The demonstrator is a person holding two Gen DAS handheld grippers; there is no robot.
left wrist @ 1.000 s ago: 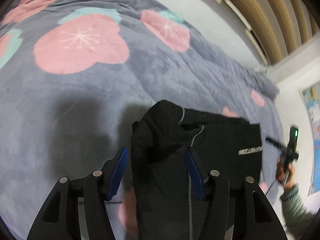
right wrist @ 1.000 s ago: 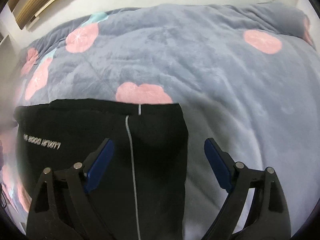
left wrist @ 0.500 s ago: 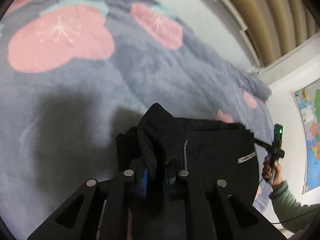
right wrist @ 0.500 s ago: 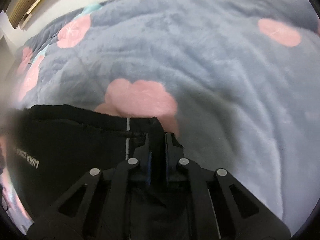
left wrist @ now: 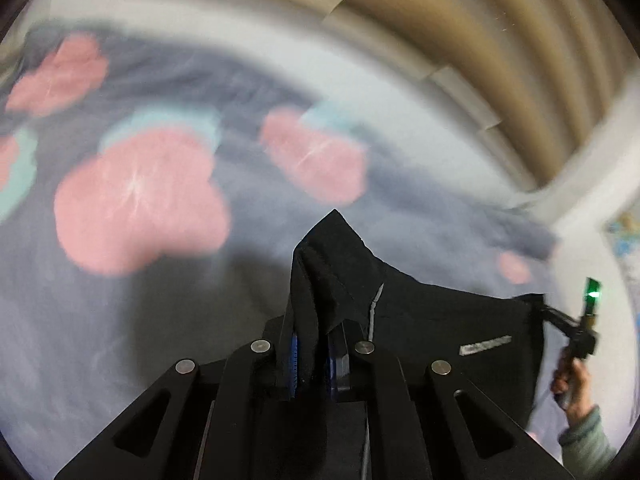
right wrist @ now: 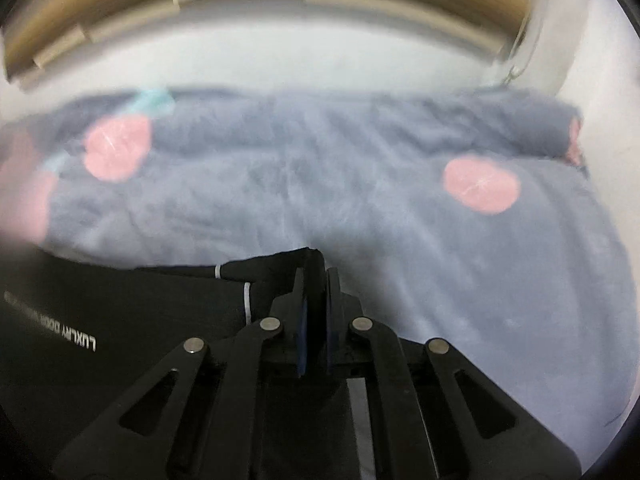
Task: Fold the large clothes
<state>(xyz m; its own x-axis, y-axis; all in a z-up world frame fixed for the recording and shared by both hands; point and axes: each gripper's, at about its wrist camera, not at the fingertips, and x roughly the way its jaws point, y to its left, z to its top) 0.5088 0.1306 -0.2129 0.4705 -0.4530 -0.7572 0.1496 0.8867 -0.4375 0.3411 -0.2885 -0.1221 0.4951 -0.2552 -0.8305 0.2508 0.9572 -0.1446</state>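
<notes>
Evidently mid-lift: left gripper (left wrist: pixel 314 354) and right gripper (right wrist: pixel 316 320) each clamped tight on a corner of black fabric garment (left wrist: pixel 448 320), raised over grey flowered plush blanket (right wrist: pixel 360 208). Next, probably carry both corners across together, level, to fold.

The left hand-held gripper (left wrist: pixel 314 354) pinches a black garment (left wrist: pixel 432 320) above a blurred, seemingly flowered blanket (left wrist: pixel 132 304).

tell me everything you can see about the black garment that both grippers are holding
The black garment is dark, soft-looking fabric with a thin pale stripe along a seam and a line of small white lettering. It hangs stretched between the left gripper and the right gripper, each shut on a bunched corner, above the grey blanket with pink flowers. Whether its lower part touches the blanket is hidden.
</notes>
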